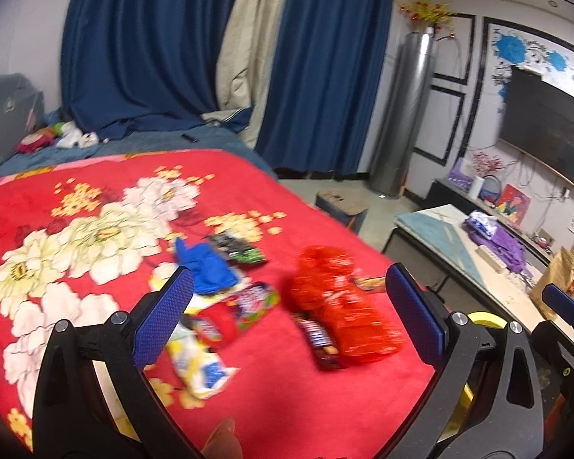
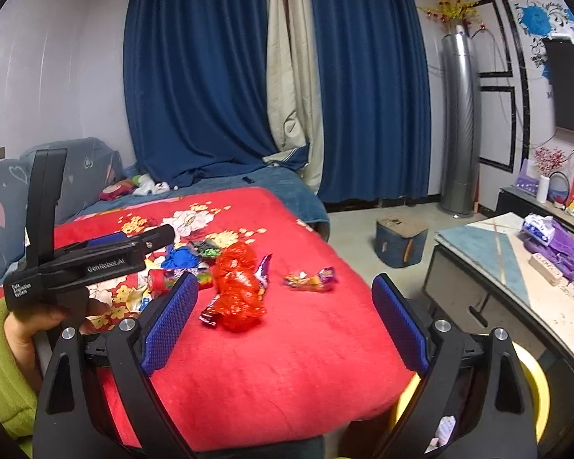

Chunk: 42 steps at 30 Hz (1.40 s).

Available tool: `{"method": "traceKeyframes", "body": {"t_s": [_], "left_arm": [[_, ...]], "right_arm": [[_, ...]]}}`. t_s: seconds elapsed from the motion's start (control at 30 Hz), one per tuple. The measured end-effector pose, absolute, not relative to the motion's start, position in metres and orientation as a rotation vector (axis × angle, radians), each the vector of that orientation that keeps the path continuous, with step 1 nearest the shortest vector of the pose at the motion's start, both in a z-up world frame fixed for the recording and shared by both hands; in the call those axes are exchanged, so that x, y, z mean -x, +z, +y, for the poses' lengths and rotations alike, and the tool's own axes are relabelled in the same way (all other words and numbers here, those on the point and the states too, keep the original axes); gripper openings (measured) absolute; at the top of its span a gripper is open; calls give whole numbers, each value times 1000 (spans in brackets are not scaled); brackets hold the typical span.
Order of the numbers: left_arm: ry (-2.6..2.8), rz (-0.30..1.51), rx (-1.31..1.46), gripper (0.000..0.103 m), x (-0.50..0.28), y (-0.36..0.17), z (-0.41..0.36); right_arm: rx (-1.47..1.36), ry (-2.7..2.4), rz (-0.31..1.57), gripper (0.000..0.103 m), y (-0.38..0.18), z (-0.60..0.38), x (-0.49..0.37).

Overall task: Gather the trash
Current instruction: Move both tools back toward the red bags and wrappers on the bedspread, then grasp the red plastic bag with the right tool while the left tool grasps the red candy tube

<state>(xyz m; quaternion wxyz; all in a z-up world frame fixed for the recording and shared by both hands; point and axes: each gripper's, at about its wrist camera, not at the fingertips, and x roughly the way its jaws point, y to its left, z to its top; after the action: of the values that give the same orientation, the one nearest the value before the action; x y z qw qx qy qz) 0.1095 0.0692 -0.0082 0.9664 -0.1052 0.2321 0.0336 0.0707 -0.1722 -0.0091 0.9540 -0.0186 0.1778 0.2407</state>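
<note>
Trash lies in a loose pile on the red flowered blanket (image 1: 271,394). A crinkled red wrapper (image 1: 340,306) sits beside a dark chocolate bar wrapper (image 1: 319,340). To their left are a blue scrap (image 1: 206,271), a green-black packet (image 1: 237,248), a colourful wrapper (image 1: 248,302) and a white-yellow packet (image 1: 199,363). My left gripper (image 1: 289,313) hovers open just above them, holding nothing. My right gripper (image 2: 285,321) is open and empty, nearer the bed's front edge, with the red wrapper (image 2: 237,290) and an orange-purple candy wrapper (image 2: 312,279) ahead of it. A hand (image 2: 38,321) holds the left gripper's body (image 2: 95,260).
A yellow bin (image 2: 532,382) stands on the floor below the bed's right corner. A low table (image 2: 490,252) with a purple cloth (image 2: 562,252) is on the right. On the floor beyond stands a small blue stool (image 2: 400,241). Grey cushions (image 2: 4,206) line the left.
</note>
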Motion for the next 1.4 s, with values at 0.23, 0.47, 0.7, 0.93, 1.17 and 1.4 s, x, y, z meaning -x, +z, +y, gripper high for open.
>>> {"method": "traceKeyframes", "body": {"t_s": [0.23,0.47,0.7,0.93,1.17,1.4], "left_arm": [[103,530,226,92,-111,-18,108],[82,584,214,82,-114,-26,123],[7,638,161,63,-127,-37,115],[-22,717,149,63,-141,-56,111],[-18,756,146,63,-150,-66,110],[-7,783,132,60,-156,-72,107]], "right_arm": [[47,536,448,90,-28,-139,-99],[57,562,517,90,-48,-120,-119],[66,574,561,89,-61,-109,-136],[35,605,637,75,-74,-104,-155],[12,646,703,50,-86,-99,-165],[18,662,703,29,-87,-97,-163]]}}
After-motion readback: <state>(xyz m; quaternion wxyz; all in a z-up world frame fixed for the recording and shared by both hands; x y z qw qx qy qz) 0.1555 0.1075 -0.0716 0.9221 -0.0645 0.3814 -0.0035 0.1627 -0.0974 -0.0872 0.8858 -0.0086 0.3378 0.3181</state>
